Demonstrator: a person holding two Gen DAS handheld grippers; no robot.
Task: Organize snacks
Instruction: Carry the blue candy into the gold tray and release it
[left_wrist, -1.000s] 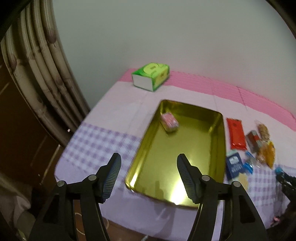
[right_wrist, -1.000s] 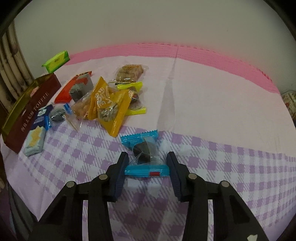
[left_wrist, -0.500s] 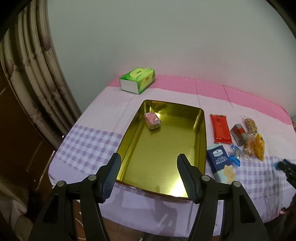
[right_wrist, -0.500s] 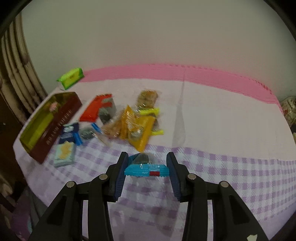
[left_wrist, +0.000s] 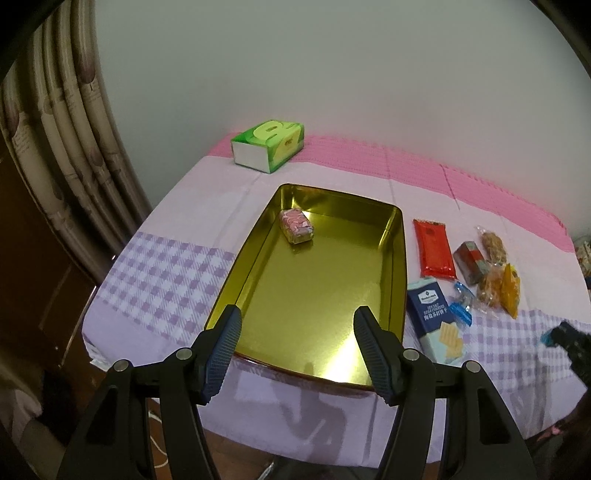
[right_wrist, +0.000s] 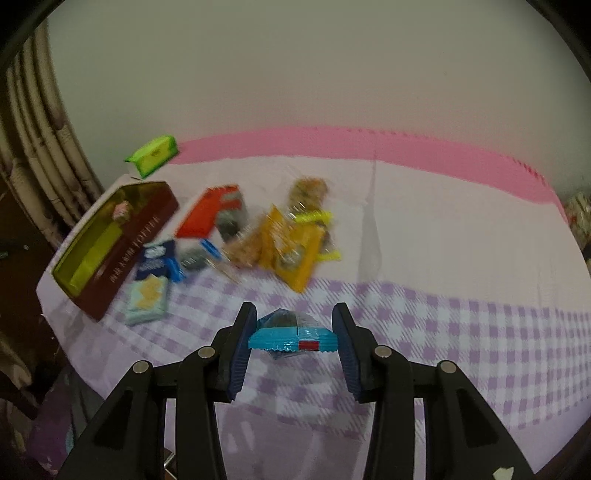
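Blue-wrapped snack (right_wrist: 291, 334) clamped between the jaws of the right gripper (right_wrist: 294, 341), lifted above the purple checked cloth (right_wrist: 461, 332) on the counter. Beyond it, blurred: a loose heap with an orange packet (right_wrist: 295, 254), a yellow-ended clear wrapper (right_wrist: 314, 218) and a nutty bar (right_wrist: 308, 190); to the left, a red packet (right_wrist: 205, 216), a navy and pale biscuit pack (right_wrist: 151, 280), then the tin (right_wrist: 118, 258), maroon outside with gold lettering, at the counter's left edge. Green tissue box (right_wrist: 153, 158) at the far left corner.

Jaws of the left gripper (left_wrist: 297, 349) set wide apart, holding nothing, poised over the near end of the gold tin (left_wrist: 314, 302). Inside, near the far left corner, one pink patterned snack (left_wrist: 296, 231). Just right of the tin, the biscuit pack (left_wrist: 436, 317) near and a red packet (left_wrist: 433, 253) farther. Farther right, a small blue wrapper (left_wrist: 460, 306), a dark red packet (left_wrist: 471, 260), an orange packet (left_wrist: 509, 290) and a nutty bar (left_wrist: 493, 245) close together. Green tissue box (left_wrist: 269, 144) at the far left on the pink band (left_wrist: 480, 181). Curtain (left_wrist: 66, 147) along the left.
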